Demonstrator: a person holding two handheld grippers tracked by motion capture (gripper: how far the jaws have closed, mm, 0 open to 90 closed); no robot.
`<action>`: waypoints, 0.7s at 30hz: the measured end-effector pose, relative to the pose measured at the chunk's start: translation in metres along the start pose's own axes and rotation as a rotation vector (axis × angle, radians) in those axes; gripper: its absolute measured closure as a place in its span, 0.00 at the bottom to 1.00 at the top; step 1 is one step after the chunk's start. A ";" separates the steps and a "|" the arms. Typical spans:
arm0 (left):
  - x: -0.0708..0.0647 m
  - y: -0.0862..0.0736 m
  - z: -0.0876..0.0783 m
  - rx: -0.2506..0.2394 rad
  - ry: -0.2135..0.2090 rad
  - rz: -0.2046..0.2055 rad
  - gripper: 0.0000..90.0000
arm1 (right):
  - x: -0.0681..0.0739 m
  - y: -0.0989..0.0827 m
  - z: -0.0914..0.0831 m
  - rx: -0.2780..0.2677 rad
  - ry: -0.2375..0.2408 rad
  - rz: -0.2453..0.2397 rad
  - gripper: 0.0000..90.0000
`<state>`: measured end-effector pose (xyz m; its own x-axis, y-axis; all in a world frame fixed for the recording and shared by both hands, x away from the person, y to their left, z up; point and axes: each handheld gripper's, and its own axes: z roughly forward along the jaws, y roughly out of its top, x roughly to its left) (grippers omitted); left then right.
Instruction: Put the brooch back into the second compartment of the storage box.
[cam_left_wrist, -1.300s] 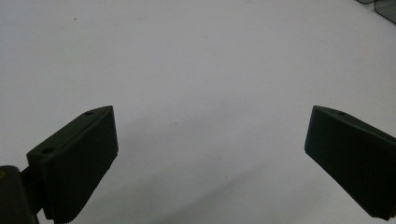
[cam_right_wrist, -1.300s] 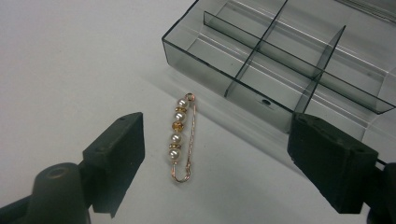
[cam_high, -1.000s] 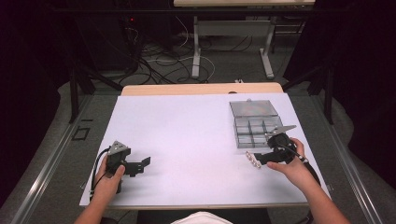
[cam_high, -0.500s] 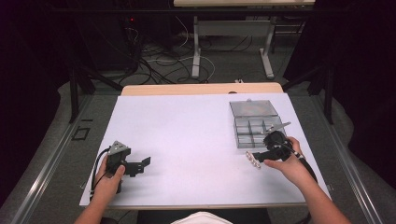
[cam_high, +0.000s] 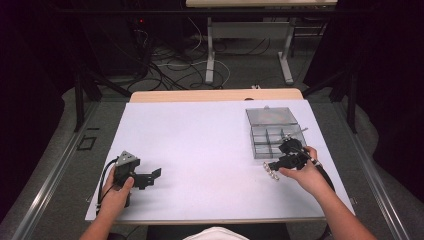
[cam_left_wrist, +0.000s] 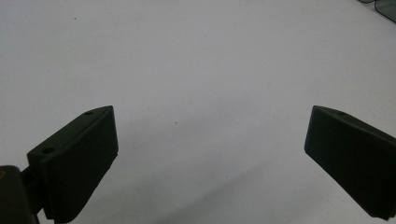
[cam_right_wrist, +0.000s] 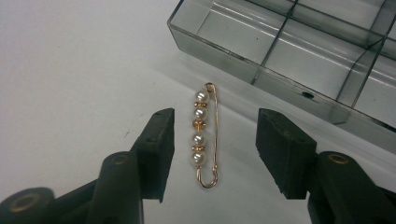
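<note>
A gold pin strung with several pearls (cam_right_wrist: 204, 134) lies flat on the white table (cam_high: 200, 145), just in front of a clear grey compartment box (cam_right_wrist: 299, 51). My right gripper (cam_right_wrist: 215, 149) hangs over it with a jaw on each side; the jaws have just been closing, and the pads stand apart from the pin. From above, the pearl pin (cam_high: 271, 172) sits beside the right gripper (cam_high: 278, 165), near the box (cam_high: 272, 131). At the table's front left, my left gripper (cam_high: 156, 173) rests open; its own view shows the left gripper (cam_left_wrist: 210, 140) over bare table.
The box has several empty compartments and an open lid toward the back. Wide bare table surface lies between the two hands. Beyond the far edge are desk legs (cam_high: 210, 50) and floor cables (cam_high: 165, 65).
The right hand has shifted slightly beside the box, with its jaws narrower around the pin. The left hand and gripper have not moved.
</note>
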<state>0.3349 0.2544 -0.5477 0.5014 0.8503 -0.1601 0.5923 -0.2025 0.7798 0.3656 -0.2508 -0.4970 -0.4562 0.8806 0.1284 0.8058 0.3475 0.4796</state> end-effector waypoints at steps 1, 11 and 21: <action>0.000 0.000 0.000 0.000 0.000 0.000 0.03 | 0.000 0.000 0.000 0.000 0.000 0.000 0.53; 0.000 0.000 0.000 0.003 0.000 0.002 0.03 | 0.000 0.004 0.009 0.051 0.034 0.041 0.61; 0.000 -0.001 0.001 -0.008 0.009 0.001 0.03 | 0.001 0.006 0.017 0.085 0.035 0.064 0.65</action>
<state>0.3350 0.2539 -0.5485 0.4961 0.8545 -0.1539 0.5867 -0.1992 0.7849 0.3761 -0.2428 -0.5087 -0.4147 0.8905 0.1869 0.8620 0.3186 0.3943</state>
